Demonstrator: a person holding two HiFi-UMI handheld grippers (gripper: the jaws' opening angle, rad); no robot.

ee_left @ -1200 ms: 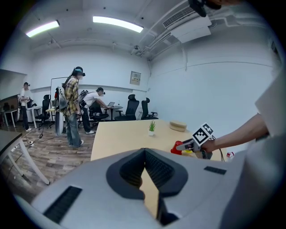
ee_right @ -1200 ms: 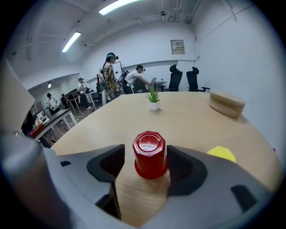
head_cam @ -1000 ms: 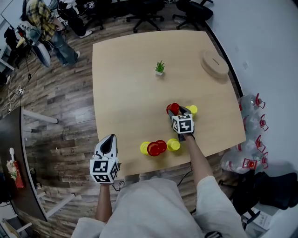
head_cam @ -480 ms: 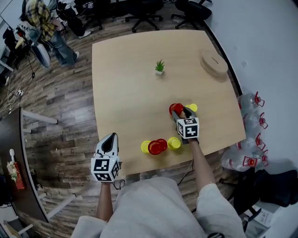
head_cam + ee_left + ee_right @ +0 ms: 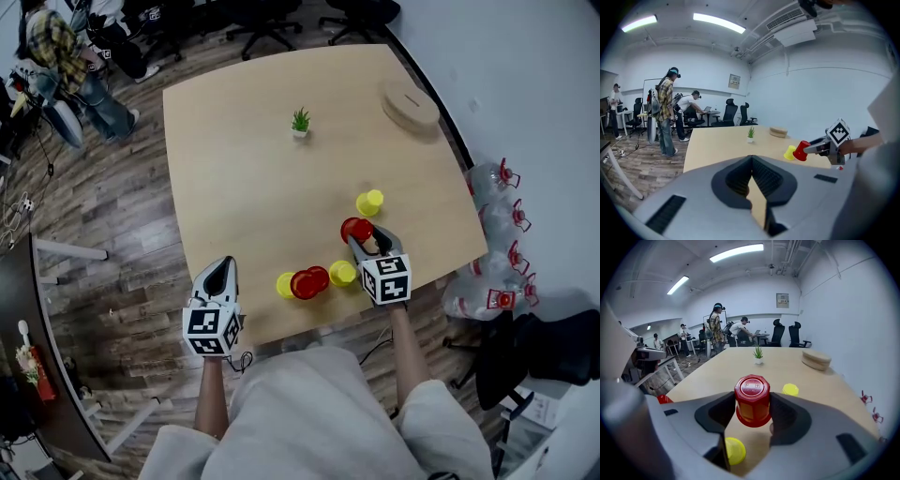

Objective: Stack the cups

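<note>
Wooden table (image 5: 244, 141), right gripper (image 5: 367, 241) fingers clamping red cup (image 5: 752, 401), left gripper (image 5: 221, 271) fingers together

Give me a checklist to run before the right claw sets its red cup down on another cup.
1. Grip: the right claw presses both sides of the upside-down red cup. Ok.
2. Lift: the red cup hangs above the table, touching nothing else. Ok.
3. Target: the near yellow cup stands alone with nothing on it. Ok.
4. Alignment: the red cup is not over the near yellow cup, which lies off to one side below it. Not ok.
5. Left claw: shut, empty, held off the table's near edge, out of the way. Ok.
</note>
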